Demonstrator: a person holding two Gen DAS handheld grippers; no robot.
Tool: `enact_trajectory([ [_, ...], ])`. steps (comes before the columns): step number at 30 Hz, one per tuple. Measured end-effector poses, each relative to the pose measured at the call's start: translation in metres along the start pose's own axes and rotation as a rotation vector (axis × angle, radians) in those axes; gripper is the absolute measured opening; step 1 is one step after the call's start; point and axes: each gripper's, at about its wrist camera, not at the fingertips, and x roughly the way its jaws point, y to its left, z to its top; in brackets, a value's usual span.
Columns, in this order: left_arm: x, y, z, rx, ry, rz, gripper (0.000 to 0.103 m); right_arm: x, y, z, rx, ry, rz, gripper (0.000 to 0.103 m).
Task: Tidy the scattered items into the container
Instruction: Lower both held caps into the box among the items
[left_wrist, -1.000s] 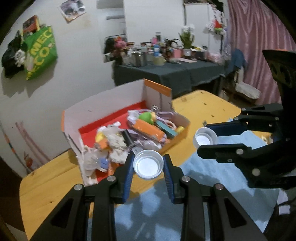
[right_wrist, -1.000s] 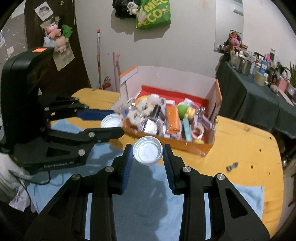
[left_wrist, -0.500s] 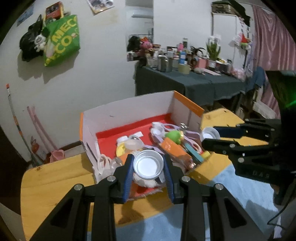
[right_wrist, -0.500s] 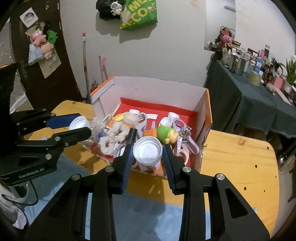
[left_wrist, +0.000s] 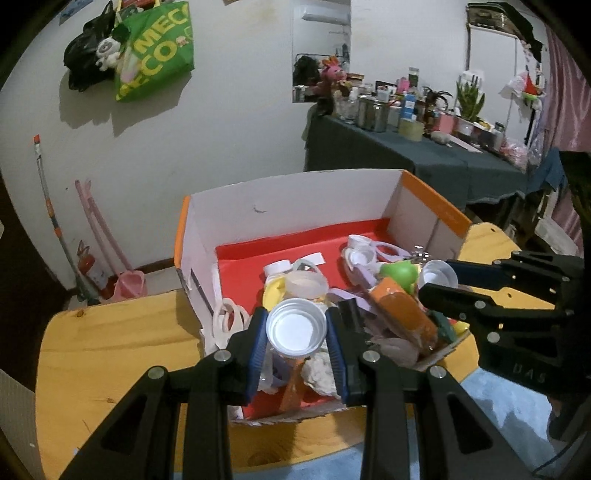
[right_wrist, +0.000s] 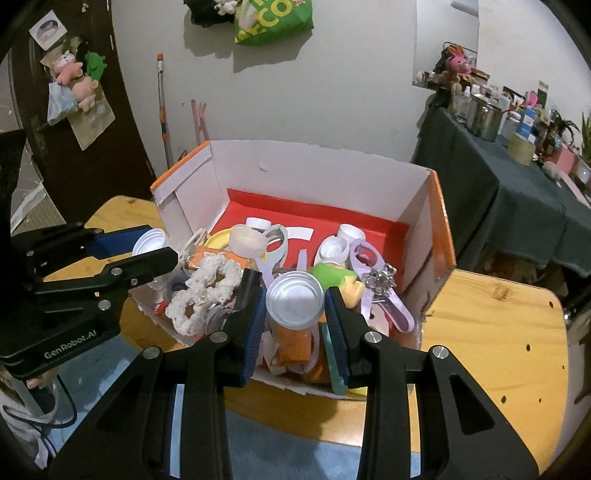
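Two grippers, two caps. My left gripper (left_wrist: 297, 328) is clamped on a silver cap (left_wrist: 296, 328), open side toward the camera, blue pads pressed to its rim on either side. My right gripper (right_wrist: 294, 300) pinches a second silver cap (right_wrist: 294, 300) the same way, jaws narrow around it.

Changes since a second back: both caps then hung over the blue cloth (left_wrist: 509, 402), short of the box's near edge. Now each sits above the box's contents. Grip on both unchanged. The left view has rolled level; the hanging green bag (left_wrist: 157, 51) sits nearer upright in it.

Position of the caps: left one is over the near-left part of the cardboard box (left_wrist: 295, 199), above white crumpled bits and a pale ring. Right one is over the middle of the pile, just beside a green toy (right_wrist: 334, 275) on its right and a white knotted ring (right_wrist: 205, 291) on its left. Cannot tell whether either cap touches the clutter beneath.

Across views: the right gripper enters the left view from the right, its cap close to the green toy; the left gripper enters the right view from the left, its cap at the box's left wall.

Box has a red floor, white inner walls, orange edges, and stands on the yellow wooden table (right_wrist: 491, 332). Dark-clothed side table (left_wrist: 413, 158) with jars behind.
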Motion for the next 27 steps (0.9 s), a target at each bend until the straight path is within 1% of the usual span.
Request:
enact_trajectory([
  [5, 0.009, 0.002, -0.001, -0.014, 0.004, 0.025, 0.033, 0.012, 0.004, -0.001, -0.004, 0.015, 0.004, 0.031],
  [13, 0.022, 0.005, -0.006, -0.024, 0.029, 0.03, 0.033, 0.024, 0.003, -0.003, -0.005, 0.033, 0.006, 0.031],
  [27, 0.034, 0.007, -0.011, -0.031, 0.052, 0.034, 0.033, 0.033, 0.002, -0.005, -0.009, 0.051, -0.002, 0.031],
])
